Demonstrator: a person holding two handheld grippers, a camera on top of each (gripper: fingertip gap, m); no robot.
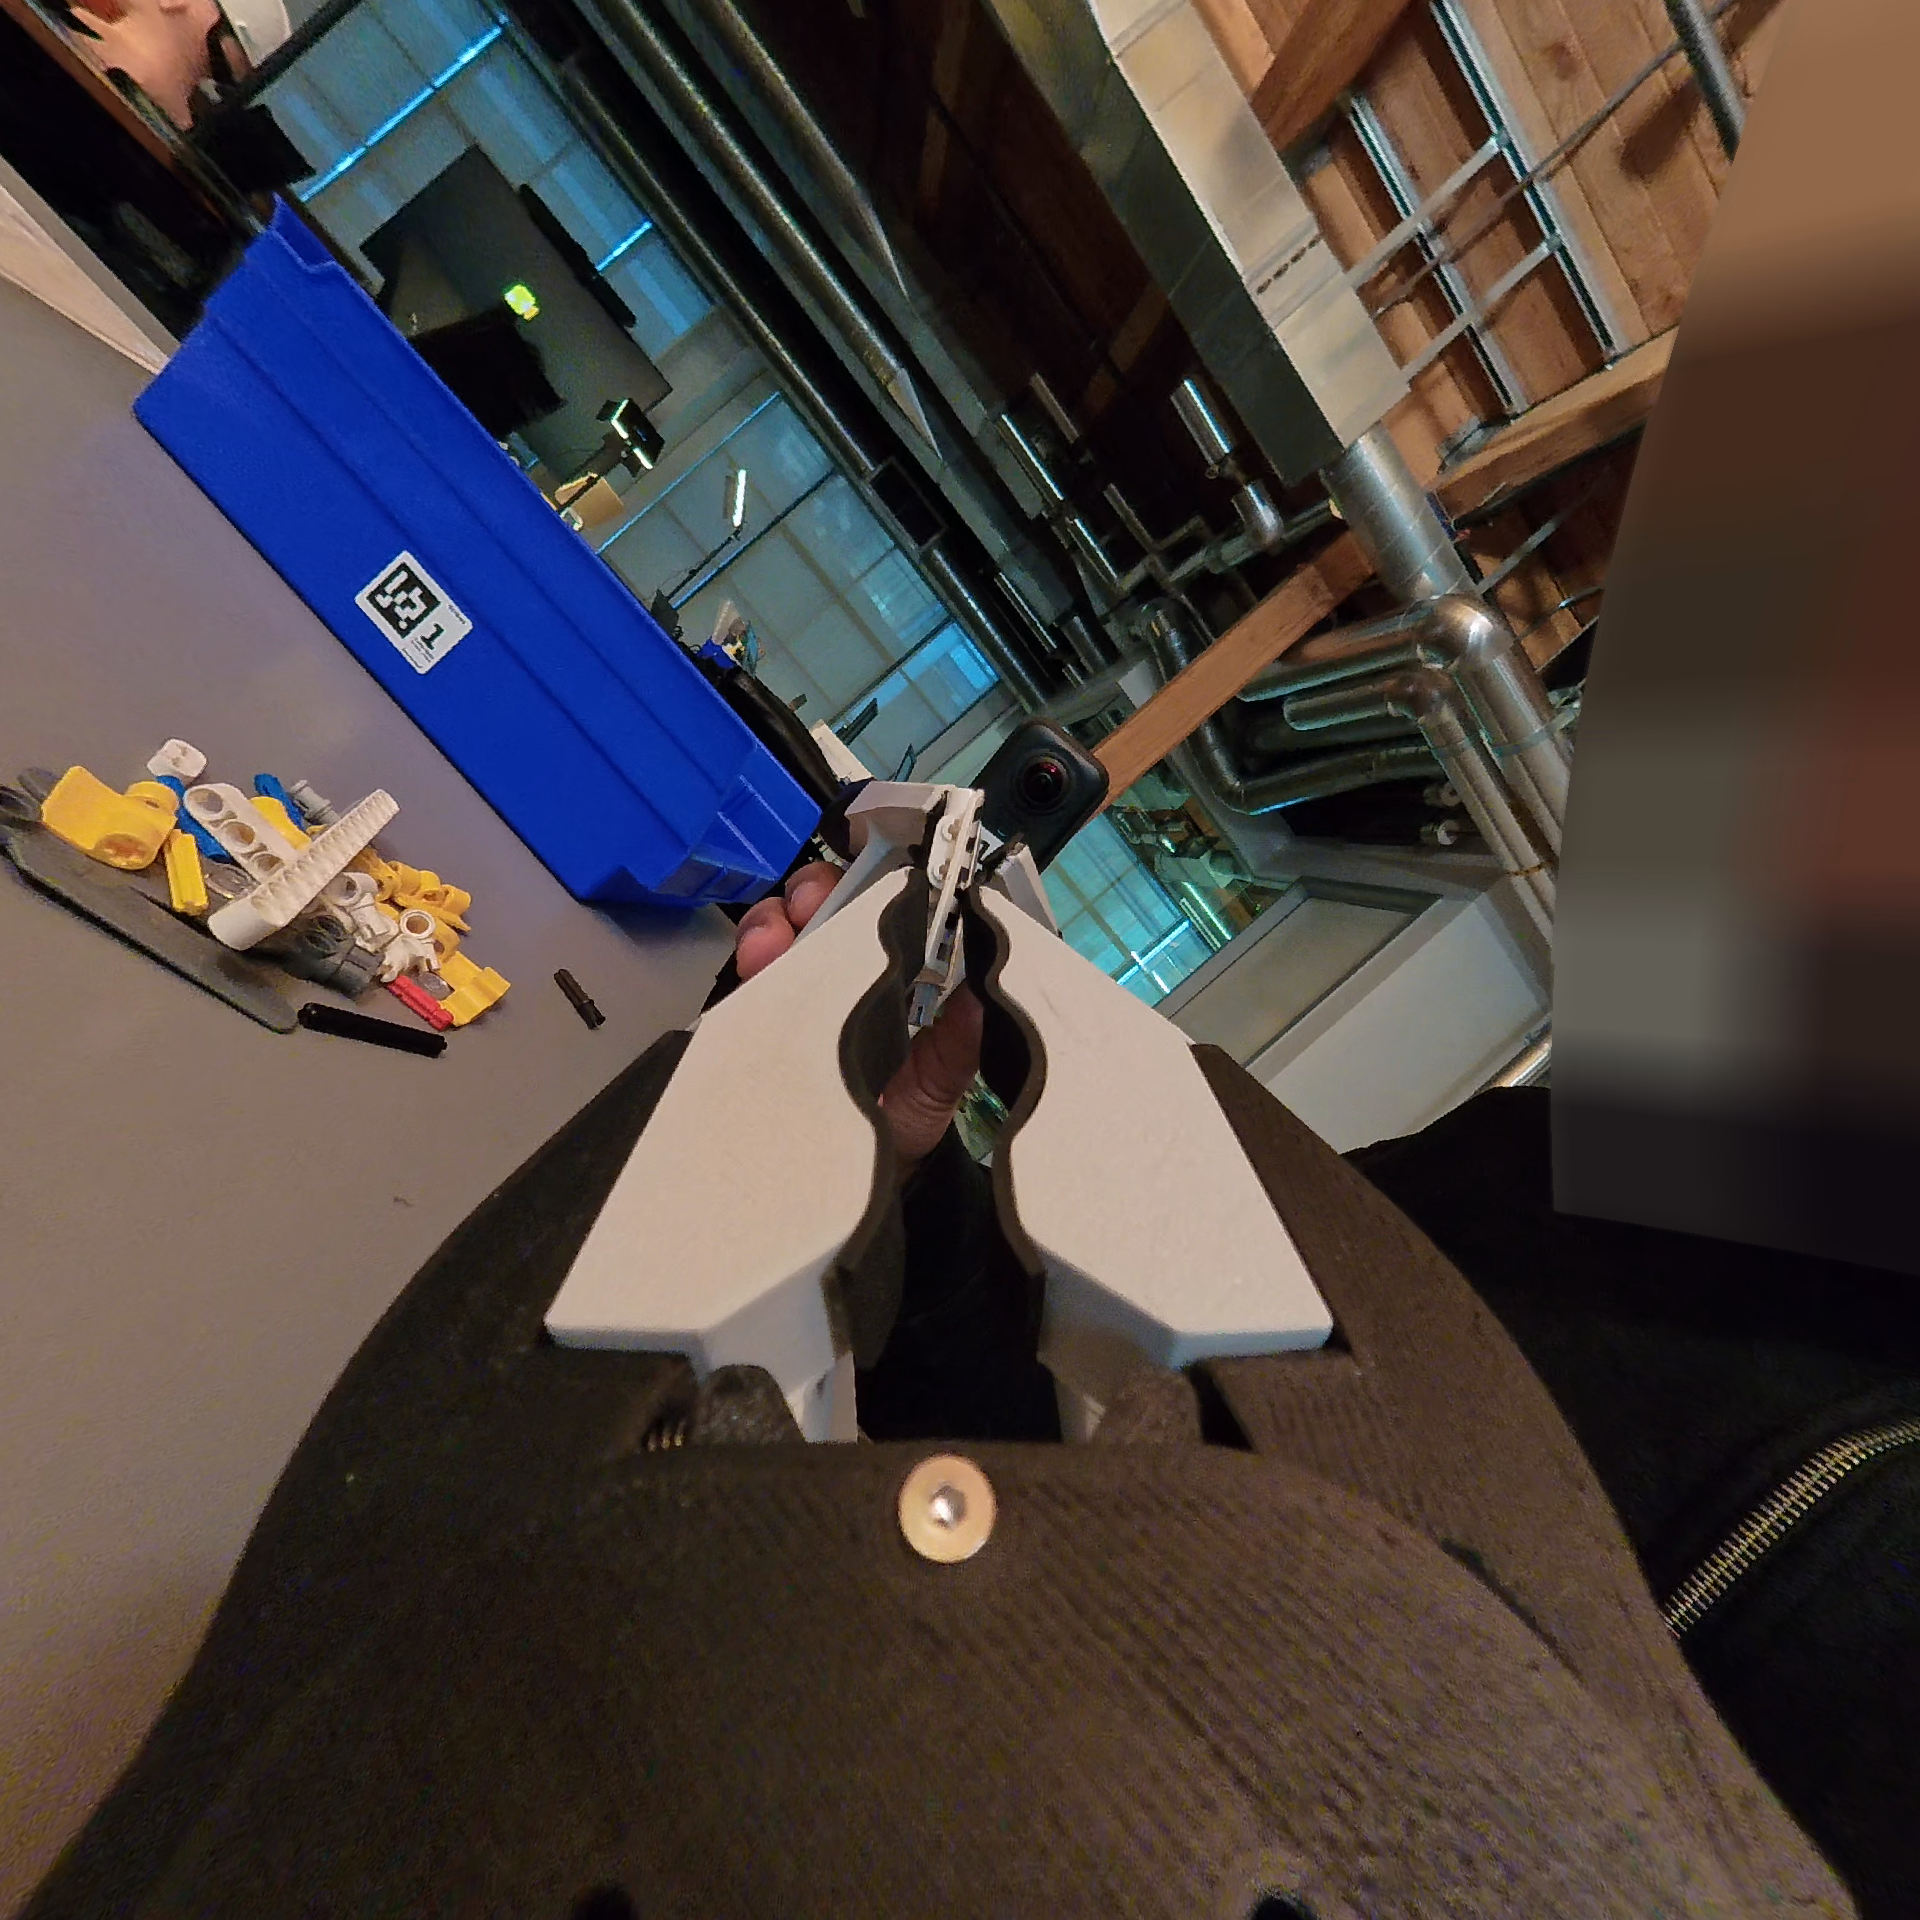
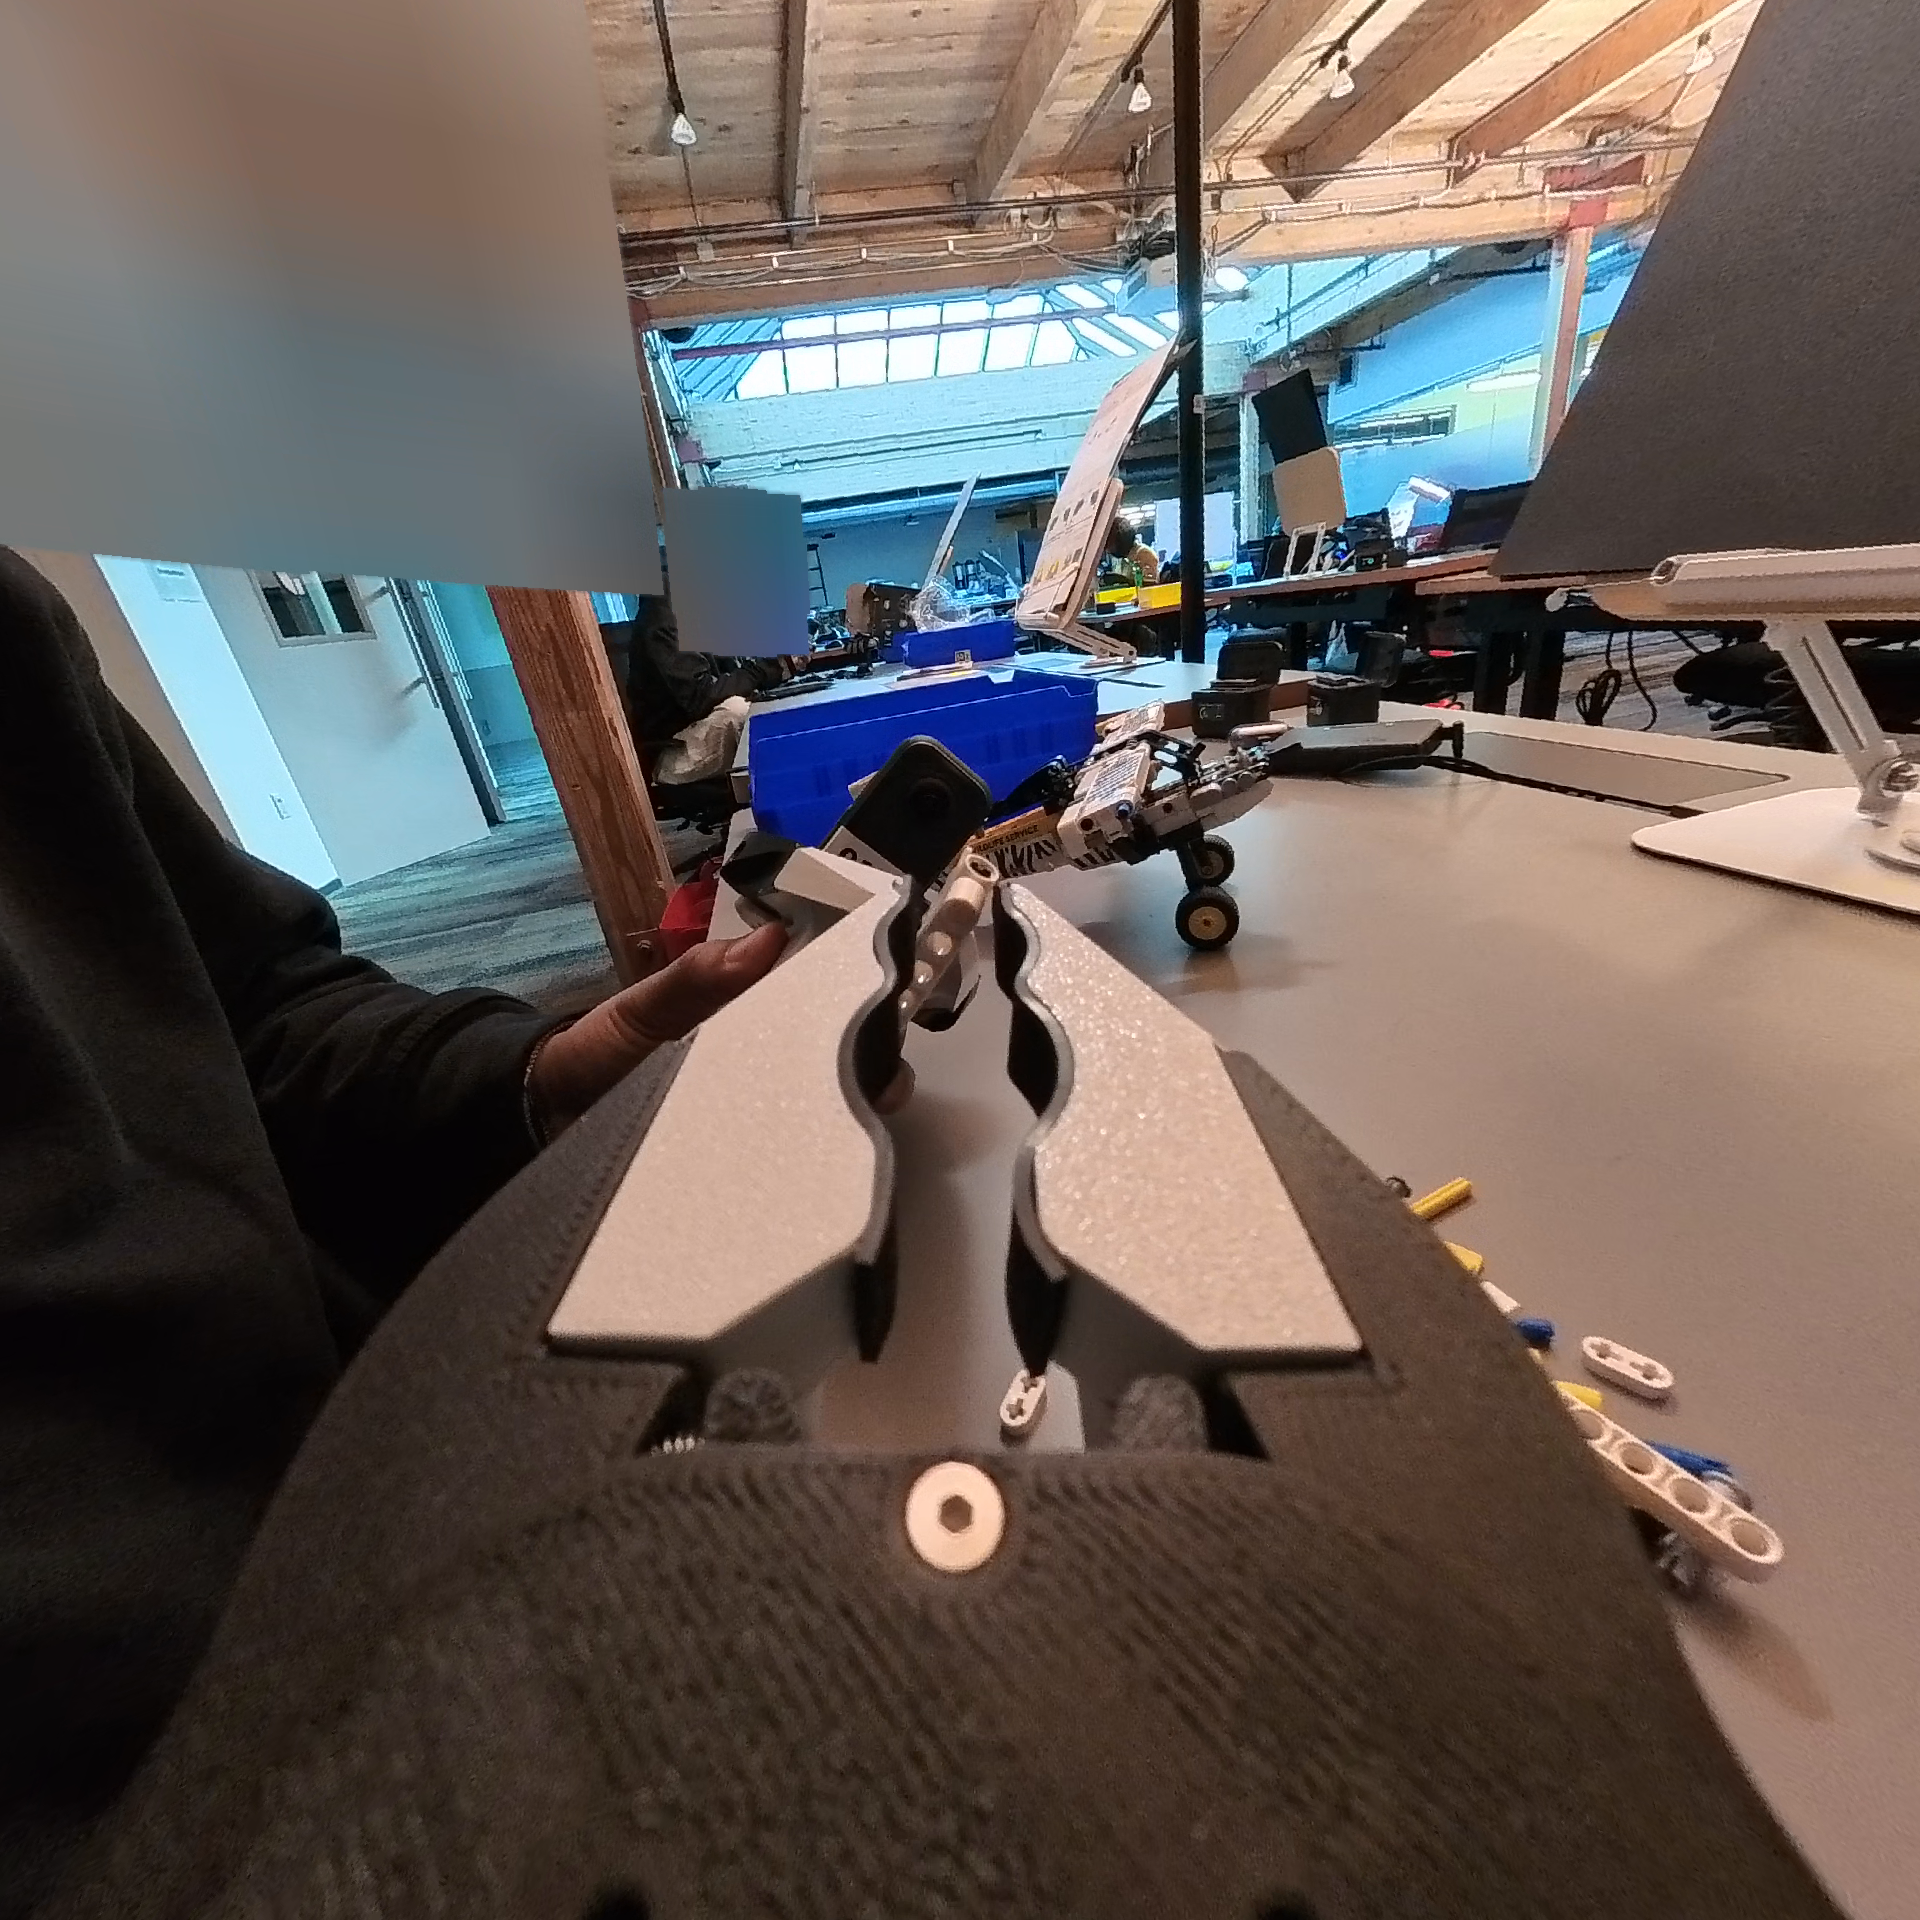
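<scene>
Grey and smooth, the table (image 2: 1455, 1091) fills the lower part of both views, under a ceiling of wooden beams and metal pipes. Only the left wrist view shows the long side of the blue plastic bin (image 1: 436, 582) with its square printed sticker, and beside it a heap of small plastic building parts (image 1: 270, 883), yellow, white, grey and red, lying partly on a dark flat mat. Near this heap lie a black rod (image 1: 372, 1031) and a short black pin (image 1: 579, 997).

Only the right wrist view shows a half-built toy vehicle (image 2: 1132, 821) with black tyres and yellow hubs, standing on the table beyond the grippers, and a white monitor stand (image 2: 1787, 831) at the far right. At the right edge lie loose pieces, among them a white beam with round holes (image 2: 1673, 1486).

Both grippers have white angular fingers with wavy black rubber pads, set in rough black printed bodies. They meet tip to tip above the table. The left gripper (image 1: 954, 914) is closed on a thin white beam assembly (image 1: 951, 883), both pads pressing its flat sides. The right gripper (image 2: 961, 935) stands a little apart; the same white piece lies between its fingers, against the left pad, but a narrow gap shows on the right side. A hand (image 2: 665, 997) holds the opposite gripper.
</scene>
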